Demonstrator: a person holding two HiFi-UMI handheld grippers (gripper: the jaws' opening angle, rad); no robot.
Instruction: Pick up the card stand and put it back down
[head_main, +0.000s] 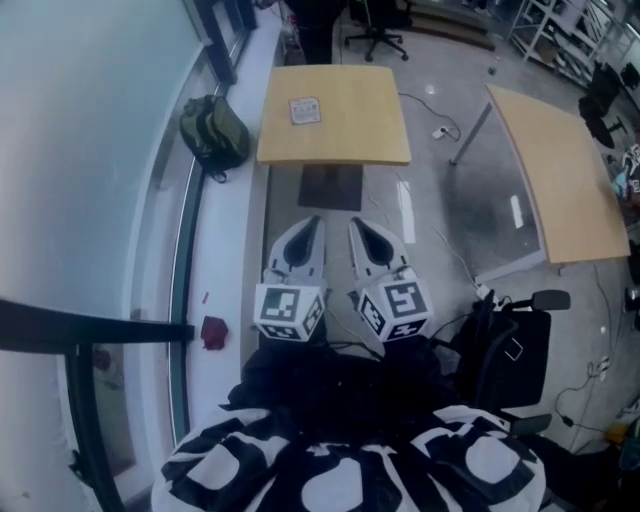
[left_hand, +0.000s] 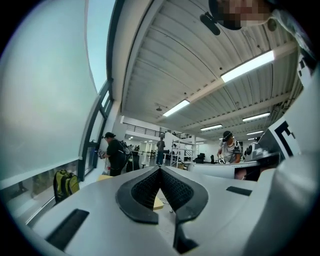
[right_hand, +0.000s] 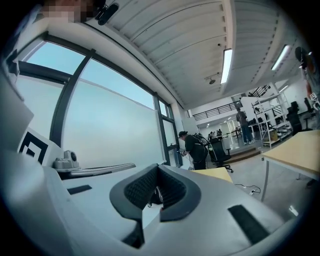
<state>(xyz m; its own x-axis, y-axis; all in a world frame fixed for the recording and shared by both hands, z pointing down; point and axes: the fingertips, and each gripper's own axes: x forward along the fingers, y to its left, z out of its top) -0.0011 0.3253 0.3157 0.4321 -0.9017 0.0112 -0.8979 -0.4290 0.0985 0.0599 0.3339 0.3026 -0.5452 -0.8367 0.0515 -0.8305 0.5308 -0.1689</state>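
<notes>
Well, a lumpy green backpack (head_main: 213, 133) sits low by the window, where feet could trip. The small square card stand (head_main: 305, 110) sits on the light wooden worktop (head_main: 370, 120), well apart from both tongs. The white left tongs (head_main: 313, 222) are pressed together, empty. The white right tongs (head_main: 353, 222) are together too. If they do not open, they could bump the stand and knock it over.

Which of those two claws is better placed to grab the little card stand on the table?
Probably the left gripper. The card stand sits left of centre on the table, almost straight ahead of that gripper. The right gripper lines up further to the stand's right. Both are shut and short of the table.
</notes>
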